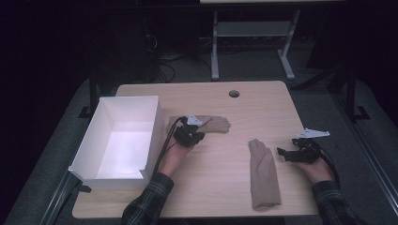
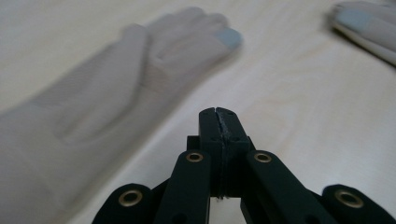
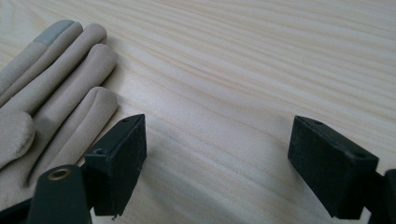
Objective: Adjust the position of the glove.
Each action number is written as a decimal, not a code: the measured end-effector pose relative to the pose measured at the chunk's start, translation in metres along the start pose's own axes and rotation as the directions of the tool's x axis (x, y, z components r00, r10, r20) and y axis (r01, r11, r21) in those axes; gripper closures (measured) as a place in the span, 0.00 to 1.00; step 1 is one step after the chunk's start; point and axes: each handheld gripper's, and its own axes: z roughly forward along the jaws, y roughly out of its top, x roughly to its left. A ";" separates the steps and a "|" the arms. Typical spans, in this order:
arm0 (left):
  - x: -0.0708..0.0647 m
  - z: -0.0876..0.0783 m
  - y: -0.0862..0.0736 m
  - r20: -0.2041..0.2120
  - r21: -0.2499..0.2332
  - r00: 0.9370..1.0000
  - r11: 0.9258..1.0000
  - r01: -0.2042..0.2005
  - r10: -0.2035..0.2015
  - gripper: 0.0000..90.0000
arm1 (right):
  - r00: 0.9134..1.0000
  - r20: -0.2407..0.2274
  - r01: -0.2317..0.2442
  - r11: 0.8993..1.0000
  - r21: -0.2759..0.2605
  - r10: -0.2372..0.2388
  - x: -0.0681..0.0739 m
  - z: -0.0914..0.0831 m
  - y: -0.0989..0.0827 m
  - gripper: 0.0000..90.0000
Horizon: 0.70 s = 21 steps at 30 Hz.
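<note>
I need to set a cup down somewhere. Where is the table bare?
Free: the far strip around the round hole, the right side beyond the right gripper, and the near middle between the left forearm and the right glove. The white box is empty too. Crowded: beside the box, where the left gripper sits by the left glove.

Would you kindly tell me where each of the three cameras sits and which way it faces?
High view: above the person's side, looking forward and down on the pale wooden table; both forearms show.
Left gripper view: on the left hand-held gripper, jaws shut, facing a beige fabric glove.
Right gripper view: on the right hand-held gripper, jaws open, beside the second beige glove.
Shared: both gripper views show that second glove.
</note>
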 end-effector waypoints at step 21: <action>0.031 0.045 0.000 -0.084 0.041 0.994 0.997 0.070 -0.066 1.00 | 1.000 0.000 0.000 1.000 0.000 0.000 0.000 0.000 0.000 0.21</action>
